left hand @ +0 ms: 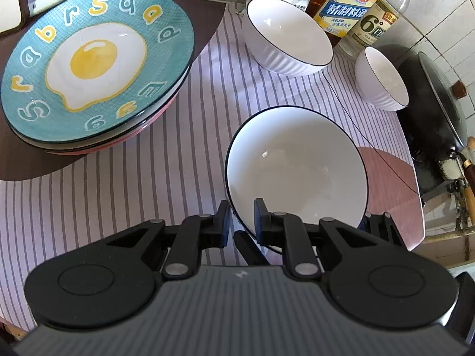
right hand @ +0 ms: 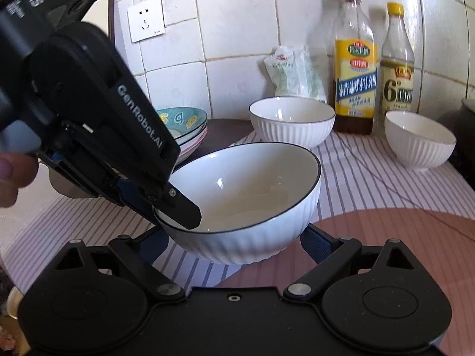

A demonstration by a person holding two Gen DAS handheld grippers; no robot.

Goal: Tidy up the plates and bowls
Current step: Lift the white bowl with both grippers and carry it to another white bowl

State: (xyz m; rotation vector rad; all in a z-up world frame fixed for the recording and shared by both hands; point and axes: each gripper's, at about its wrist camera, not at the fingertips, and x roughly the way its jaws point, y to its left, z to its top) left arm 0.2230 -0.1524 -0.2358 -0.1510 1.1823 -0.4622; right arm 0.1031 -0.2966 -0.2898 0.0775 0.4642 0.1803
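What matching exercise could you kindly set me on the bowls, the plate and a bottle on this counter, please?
Things:
1. largest white bowl
2. egg plate
3. yellow-label bottle
4. smallest white bowl

Places:
A. stands against the tiled wall
B. rim pinched in the left gripper
C. on top of the plate stack
D. beside the black wok

Pairs: 1-B, 2-C, 3-A, 4-D

large white ribbed bowl (right hand: 246, 204) raised above the striped table (right hand: 371, 184), left gripper (right hand: 178, 207) clamped on its near-left rim, right gripper (right hand: 234, 240) wide open beneath, two smaller bowls (right hand: 292, 121) by the back edge
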